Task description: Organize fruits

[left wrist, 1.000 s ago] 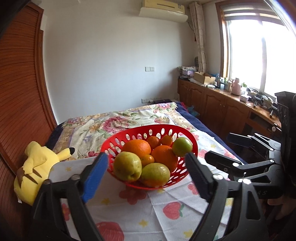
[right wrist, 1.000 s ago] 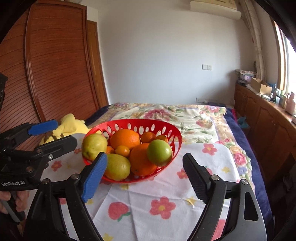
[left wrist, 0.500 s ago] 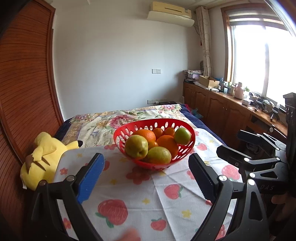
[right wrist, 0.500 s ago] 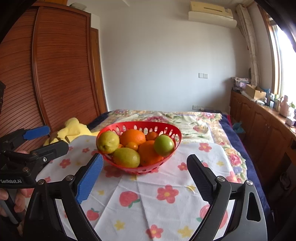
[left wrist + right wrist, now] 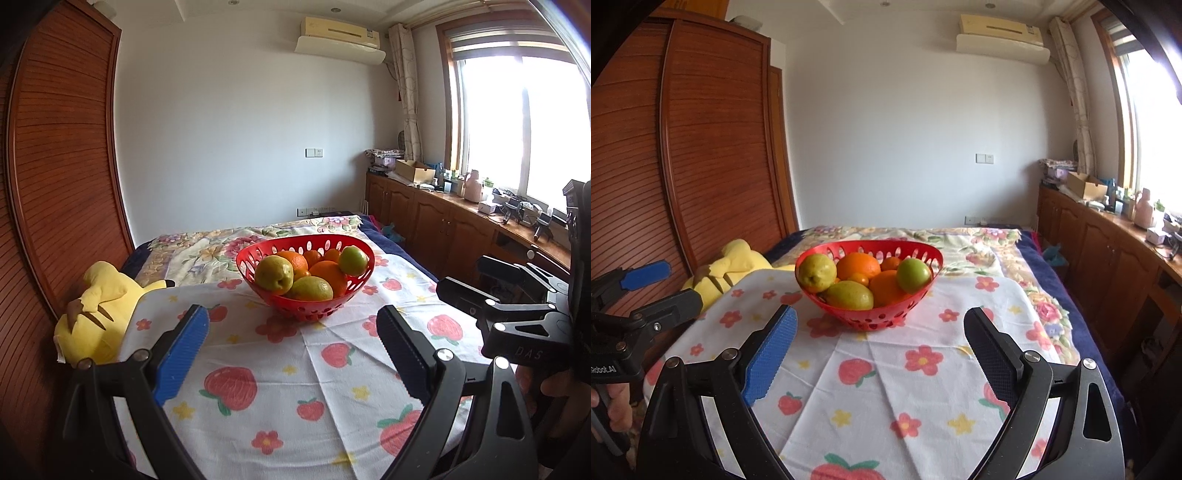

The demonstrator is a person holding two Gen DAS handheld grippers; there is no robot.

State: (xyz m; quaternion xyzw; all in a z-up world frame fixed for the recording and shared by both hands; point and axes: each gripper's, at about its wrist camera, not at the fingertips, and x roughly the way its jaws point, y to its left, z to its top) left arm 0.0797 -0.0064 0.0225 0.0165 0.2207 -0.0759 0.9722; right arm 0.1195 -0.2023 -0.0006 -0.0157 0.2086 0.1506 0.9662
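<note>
A red perforated basket (image 5: 310, 312) (image 5: 875, 319) stands on a strawberry-print cloth (image 5: 295, 387). It holds oranges (image 5: 328, 273), a yellow-green pear (image 5: 274, 272), another yellow-green fruit (image 5: 849, 295) and a green apple (image 5: 913, 275). My left gripper (image 5: 291, 310) is open, with nothing between its fingers, and stays well short of the basket. My right gripper (image 5: 881, 312) is also open and empty, just as far back. Each gripper shows in the other's view: the right gripper (image 5: 458, 275) at the right edge, the left gripper (image 5: 685, 284) at the left edge.
A yellow plush toy (image 5: 96, 306) lies at the cloth's left edge against a wooden slatted wardrobe (image 5: 55, 184). A floral bedspread (image 5: 979, 240) stretches behind the basket. Wooden cabinets (image 5: 443, 218) with clutter on top line the right wall under the window.
Both grippers have drawn back from the basket, which now looks smaller and farther off, with more cloth showing in front. The fruit has not moved.
</note>
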